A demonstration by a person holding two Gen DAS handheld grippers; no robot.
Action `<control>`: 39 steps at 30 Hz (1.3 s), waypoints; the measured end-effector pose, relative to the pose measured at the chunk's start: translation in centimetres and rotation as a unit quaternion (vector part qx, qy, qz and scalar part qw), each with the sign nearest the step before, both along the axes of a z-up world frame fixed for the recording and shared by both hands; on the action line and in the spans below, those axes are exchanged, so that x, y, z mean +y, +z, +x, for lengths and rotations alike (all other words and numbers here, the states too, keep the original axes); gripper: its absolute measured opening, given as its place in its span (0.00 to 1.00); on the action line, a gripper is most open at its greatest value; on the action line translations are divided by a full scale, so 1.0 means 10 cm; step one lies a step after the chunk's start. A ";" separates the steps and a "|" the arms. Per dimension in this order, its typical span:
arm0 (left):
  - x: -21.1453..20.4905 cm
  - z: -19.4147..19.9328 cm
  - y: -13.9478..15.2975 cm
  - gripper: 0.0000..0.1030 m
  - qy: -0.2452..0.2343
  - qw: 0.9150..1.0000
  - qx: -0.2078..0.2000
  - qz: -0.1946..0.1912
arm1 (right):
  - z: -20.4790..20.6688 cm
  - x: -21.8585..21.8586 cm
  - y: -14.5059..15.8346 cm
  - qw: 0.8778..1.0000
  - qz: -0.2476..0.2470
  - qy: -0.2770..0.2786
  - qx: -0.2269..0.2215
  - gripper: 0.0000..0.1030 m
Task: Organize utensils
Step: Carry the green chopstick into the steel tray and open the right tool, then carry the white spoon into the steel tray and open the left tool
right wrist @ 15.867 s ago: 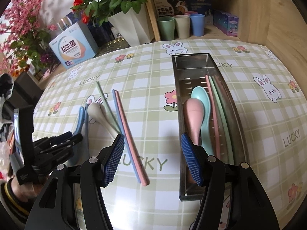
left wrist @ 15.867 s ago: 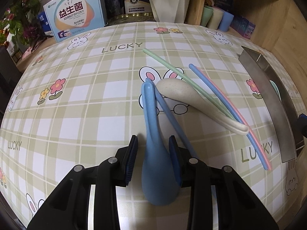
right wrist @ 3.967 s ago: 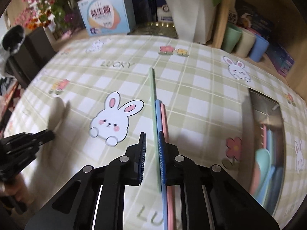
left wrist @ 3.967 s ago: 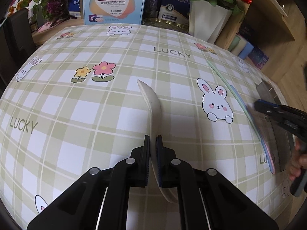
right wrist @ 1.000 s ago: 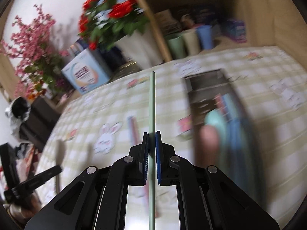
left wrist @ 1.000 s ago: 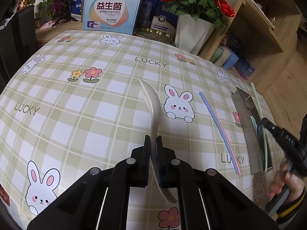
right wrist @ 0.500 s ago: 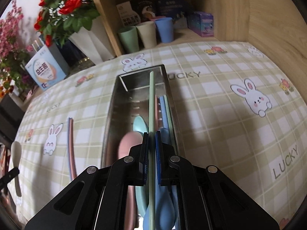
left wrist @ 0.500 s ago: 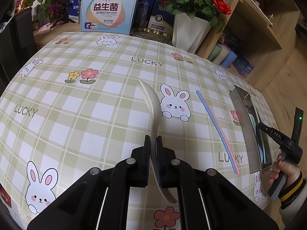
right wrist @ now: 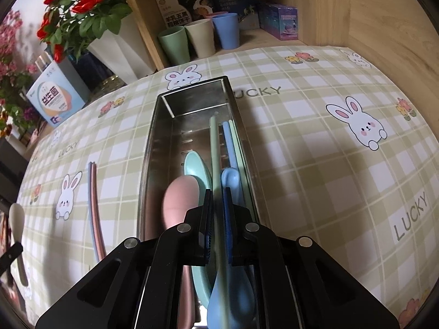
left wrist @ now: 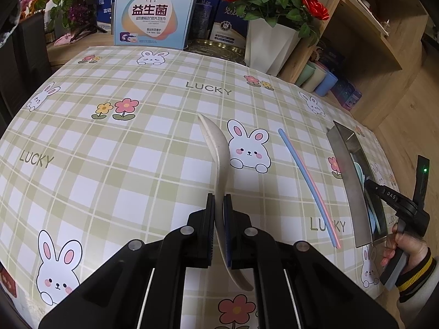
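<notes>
"LUCKY" lettering (right wrist: pixel 258 92) on checked tablecloth (right wrist: pixel 315 148) beside metal utensil tray (right wrist: pixel 149 150)

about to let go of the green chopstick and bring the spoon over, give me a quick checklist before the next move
1. Green chopstick lies along the metal utensil tray, over its inside: ok.
2. Right hand-held gripper is closed on the chopstick, not yet released: ok.
3. Chopstick resting on the tray's contents rather than hanging above them: cannot tell.
4. Left hand-held gripper is clamped on the beige spoon: ok.
5. Room in the tray for the spoon beside the pink spoon and teal spoon: cannot tell.
6. Blue and pink chopsticks are not in the tray: not ok.
</notes>
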State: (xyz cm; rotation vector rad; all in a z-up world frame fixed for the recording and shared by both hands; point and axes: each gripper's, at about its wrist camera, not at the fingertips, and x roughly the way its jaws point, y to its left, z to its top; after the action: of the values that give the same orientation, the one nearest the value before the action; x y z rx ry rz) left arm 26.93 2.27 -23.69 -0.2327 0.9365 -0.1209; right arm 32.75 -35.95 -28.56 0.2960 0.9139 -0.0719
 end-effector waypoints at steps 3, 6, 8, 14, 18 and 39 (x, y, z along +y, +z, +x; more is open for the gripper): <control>-0.03 0.00 0.01 0.06 -0.003 1.000 0.001 0.000 | -0.05 0.01 0.06 1.000 0.006 0.001 -0.012 0.08; -0.06 0.01 0.02 0.06 -0.007 1.000 0.004 -0.003 | -0.09 0.03 0.13 1.000 0.008 0.004 -0.024 0.08; -0.08 0.01 0.04 0.06 -0.010 1.000 0.005 -0.008 | -0.13 0.05 0.17 0.999 0.008 0.006 -0.031 0.08; -0.28 0.07 0.14 0.06 -0.032 0.999 0.001 -0.007 | -0.27 0.07 0.27 0.999 -0.012 -0.001 -0.034 0.09; -0.46 0.13 0.20 0.06 -0.050 0.999 0.000 -0.016 | -0.32 0.04 0.27 1.000 -0.013 0.001 -0.026 0.10; -1.99 0.39 0.26 0.06 -0.187 0.981 0.037 -0.031 | -0.65 -0.49 0.45 0.998 0.022 -0.011 -0.061 0.82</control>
State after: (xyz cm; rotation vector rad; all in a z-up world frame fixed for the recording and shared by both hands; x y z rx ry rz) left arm 30.86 -17.63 -21.12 -0.1161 1.0437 -0.4905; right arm 26.21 -40.90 -24.10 0.3480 0.7921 -0.0536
